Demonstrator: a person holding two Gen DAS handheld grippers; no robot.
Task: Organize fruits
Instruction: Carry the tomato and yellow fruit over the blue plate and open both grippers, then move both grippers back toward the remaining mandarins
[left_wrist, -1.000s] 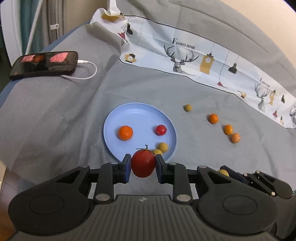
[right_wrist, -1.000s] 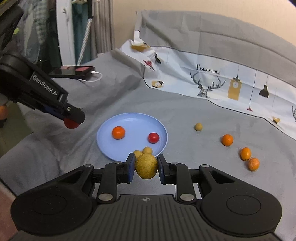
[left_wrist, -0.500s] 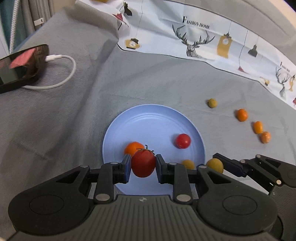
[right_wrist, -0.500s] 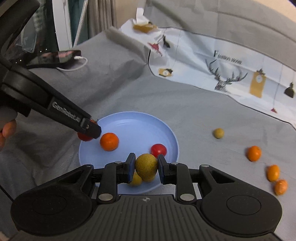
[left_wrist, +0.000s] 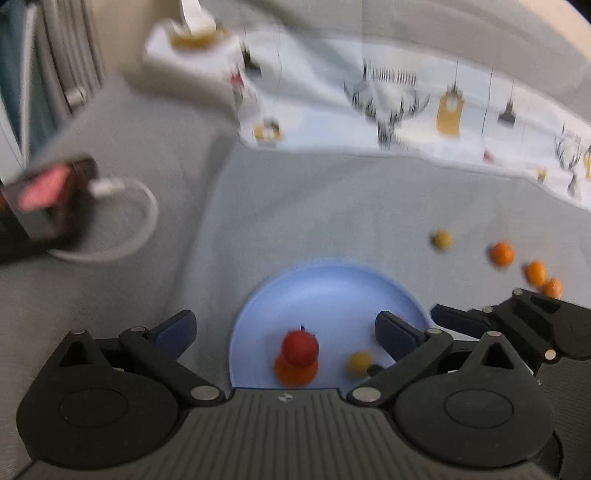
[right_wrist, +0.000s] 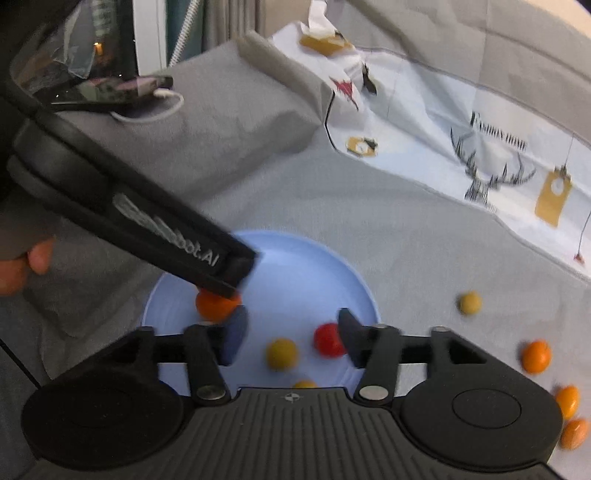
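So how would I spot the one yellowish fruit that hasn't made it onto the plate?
Find the round light-blue plate on the grey cloth. Off its right rim, a small yellow-green ball of a fruit lies by itself on the cloth. It is the only yellowish one outside the plate; the three small orange fruits farther right are its nearest neighbours.

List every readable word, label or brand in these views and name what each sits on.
"...bot.AI": tail of a blurred white brand print on the left gripper, seen from the right wrist.
Dark lettering above the deer on the printed cloth: too blurred to read in both views.
Nothing else carries text.
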